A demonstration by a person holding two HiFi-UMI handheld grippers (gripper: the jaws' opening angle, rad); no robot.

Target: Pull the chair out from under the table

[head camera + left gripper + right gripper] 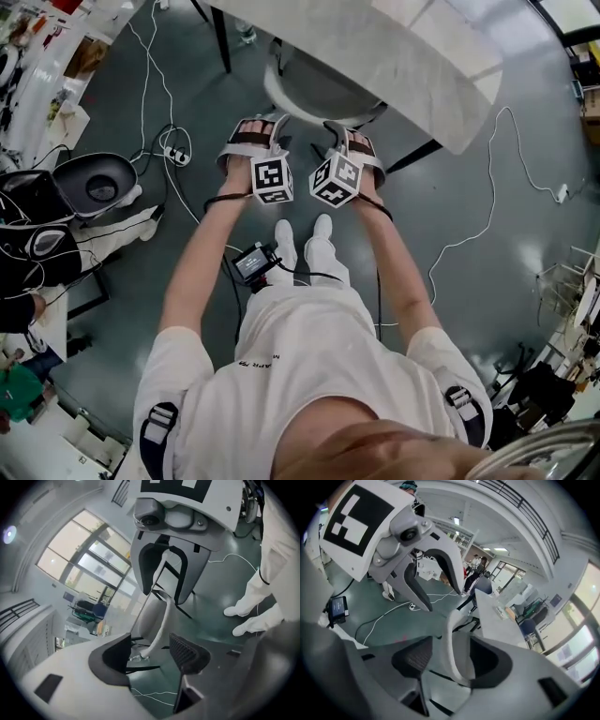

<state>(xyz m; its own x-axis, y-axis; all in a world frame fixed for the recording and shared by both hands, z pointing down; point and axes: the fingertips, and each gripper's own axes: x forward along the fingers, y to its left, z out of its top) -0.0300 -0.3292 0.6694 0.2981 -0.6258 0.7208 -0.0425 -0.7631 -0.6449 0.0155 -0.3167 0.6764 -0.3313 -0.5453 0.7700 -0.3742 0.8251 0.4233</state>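
The chair [314,94], white with a curved back, is tucked under the white table [403,52] straight ahead of me. Both grippers hang side by side at its backrest rim. My left gripper [253,129] is open; in the left gripper view [150,657] the thin white rim [158,625] runs up between its dark pads [188,652] without touching either. My right gripper [354,139] is open too. In the right gripper view [451,663] the rim [451,641] stands between the jaws, close to the left pad [415,659]. The seat is mostly hidden under the tabletop.
A black table leg [221,39] stands left of the chair, another slants at the right [412,155]. White cables and a power strip [174,154] trail over the grey floor. A dark round device [98,186] and clutter line the left. My white shoes [305,242] are just behind the grippers.
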